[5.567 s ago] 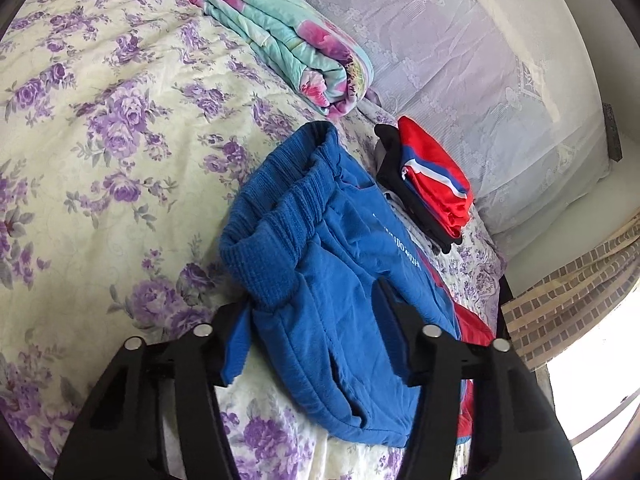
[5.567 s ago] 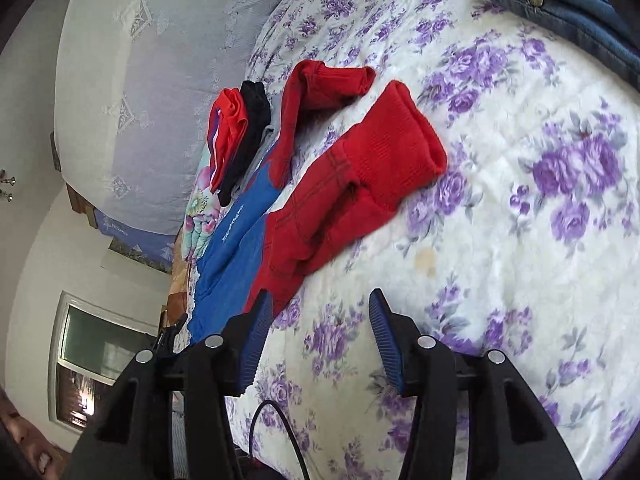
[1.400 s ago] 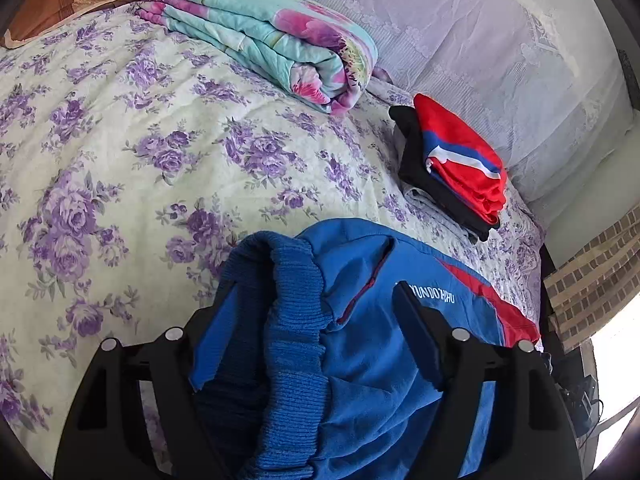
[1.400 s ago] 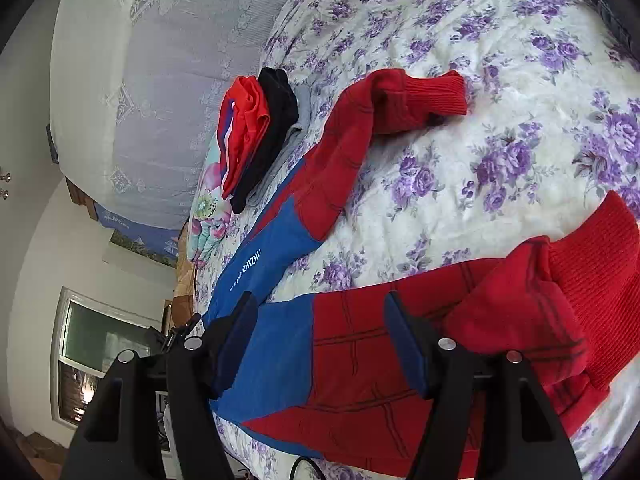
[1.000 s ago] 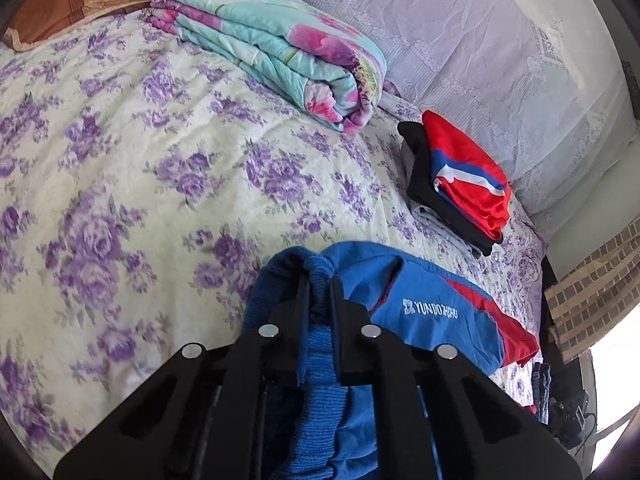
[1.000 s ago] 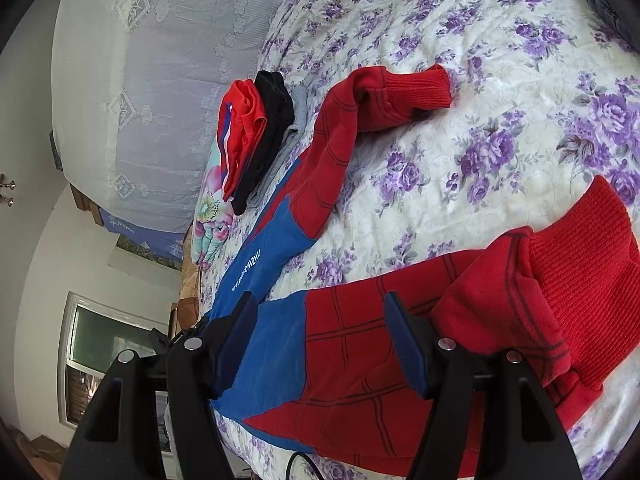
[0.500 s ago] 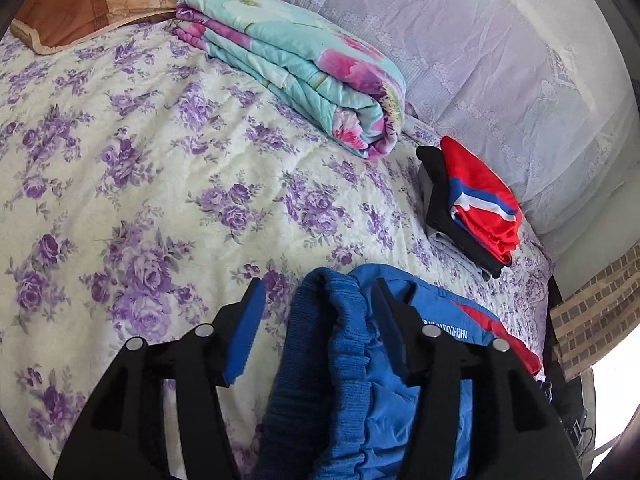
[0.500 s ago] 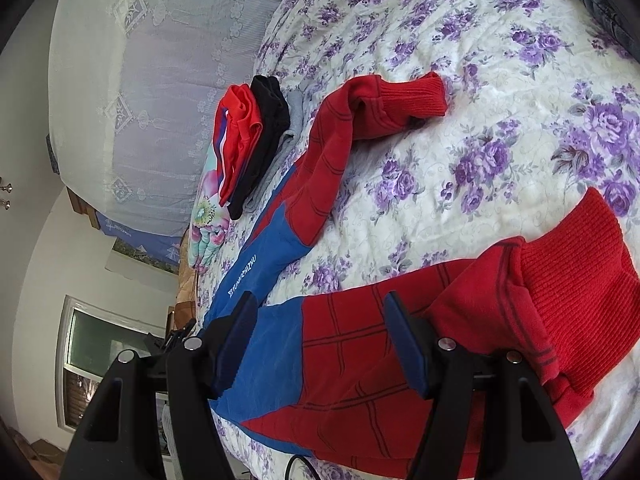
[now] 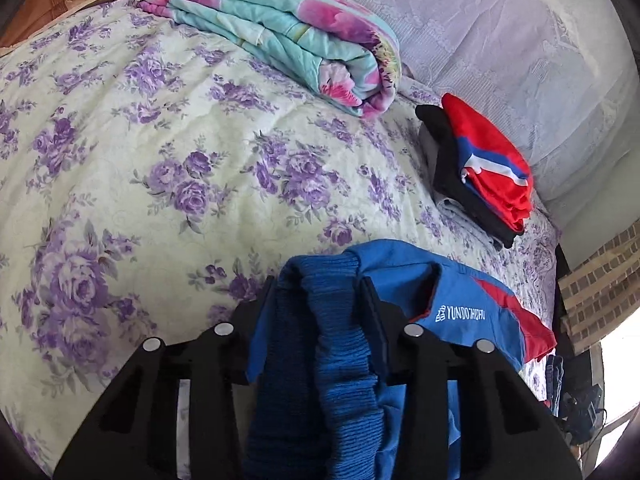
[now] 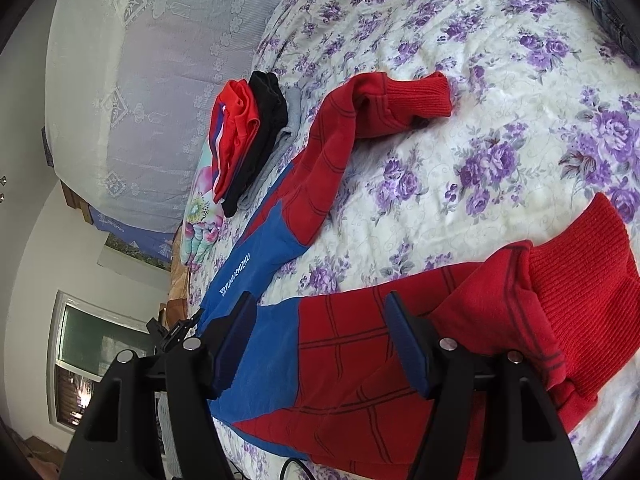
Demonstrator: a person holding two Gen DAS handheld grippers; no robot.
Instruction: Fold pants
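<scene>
The blue and red pants lie spread on the floral bedspread (image 9: 140, 140). In the left wrist view the ribbed blue waistband (image 9: 340, 360) is bunched between the fingers of my left gripper (image 9: 318, 284), whose jaws are closing and touch the knit on both sides. In the right wrist view my right gripper (image 10: 320, 300) stands open, astride the near red leg (image 10: 360, 380) just past the blue upper part, pads clear of the cloth. That leg's ribbed cuff (image 10: 580, 280) lies to the right. The far leg (image 10: 332, 148) bends away toward the stack.
A folded turquoise floral quilt (image 9: 288, 32) lies at the head of the bed. A stack of folded red, black and grey clothes (image 9: 488, 160) (image 10: 244, 136) sits by the lace-covered pillow (image 9: 500, 40). Denim (image 10: 612, 12) shows at the bed's far edge.
A second ago the left jaws were pinched shut on the waistband; they opened wide, then narrowed around a thicker bunch of it, lower down. The right gripper has not moved.
</scene>
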